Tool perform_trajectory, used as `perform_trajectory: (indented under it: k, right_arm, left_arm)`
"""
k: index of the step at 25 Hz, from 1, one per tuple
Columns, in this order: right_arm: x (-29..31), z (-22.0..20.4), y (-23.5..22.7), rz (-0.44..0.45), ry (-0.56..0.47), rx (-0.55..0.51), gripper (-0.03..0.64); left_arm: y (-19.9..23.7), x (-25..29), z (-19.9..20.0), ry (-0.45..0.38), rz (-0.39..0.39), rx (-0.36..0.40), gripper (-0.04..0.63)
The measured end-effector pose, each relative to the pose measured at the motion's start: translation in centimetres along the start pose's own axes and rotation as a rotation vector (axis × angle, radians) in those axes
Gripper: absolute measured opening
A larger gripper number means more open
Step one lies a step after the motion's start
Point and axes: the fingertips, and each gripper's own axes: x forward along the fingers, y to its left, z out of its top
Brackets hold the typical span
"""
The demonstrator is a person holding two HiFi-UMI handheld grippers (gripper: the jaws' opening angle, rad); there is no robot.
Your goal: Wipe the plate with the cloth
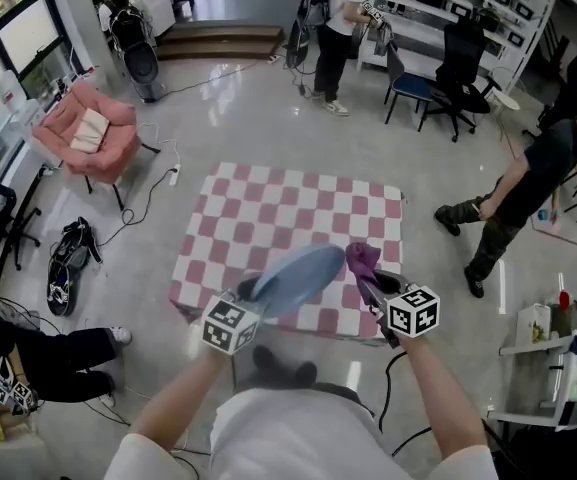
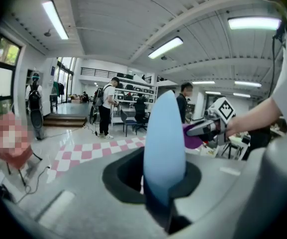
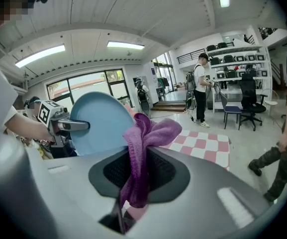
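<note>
A light blue plate [image 1: 298, 276] is held up off the table, edge-on in the left gripper view [image 2: 164, 138] and face-on in the right gripper view [image 3: 96, 123]. My left gripper [image 1: 251, 290] is shut on its rim. A purple cloth [image 1: 362, 259] hangs bunched from my right gripper [image 1: 370, 286], which is shut on it; in the right gripper view the cloth [image 3: 142, 153] droops between the jaws. The cloth sits just to the right of the plate, close to its edge; I cannot tell whether they touch.
A table with a pink-and-white checked cover [image 1: 268, 228] lies below both grippers. A pink armchair [image 1: 88, 133] stands at the left, a bag [image 1: 68, 258] on the floor near it. One person [image 1: 528, 188] walks at the right, another [image 1: 338, 28] stands by shelves at the back.
</note>
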Motion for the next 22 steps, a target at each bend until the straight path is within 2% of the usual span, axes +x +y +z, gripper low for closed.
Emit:
perform_trajectory:
  k: [5,12,16,22]
  right_arm:
    - [-1.7,-0.6,-0.2,-0.043,-0.049,-0.017,0.074]
    - [-3.2,-0.3,1.1,-0.104,-0.096,-0.029,0.074]
    - [-2.9,0.4,1.7,-0.130,-0.110,-0.030,0.072]
    - [-2.4,1.5,3.2,-0.145,-0.155,-0.024,0.071]
  left_arm:
    - [-1.1,-0.1,-0.9,-0.015,-0.026,-0.130,0.052]
    - [-1.0,-0.5,-1.2,-0.034,-0.147,-0.343,0.052]
    - [-0.1,-0.9,-1.0,-0.024,-0.189,-0.374,0.052]
    - [1.6,-1.7,-1.2,-0.021,-0.211,-0.440,0.052]
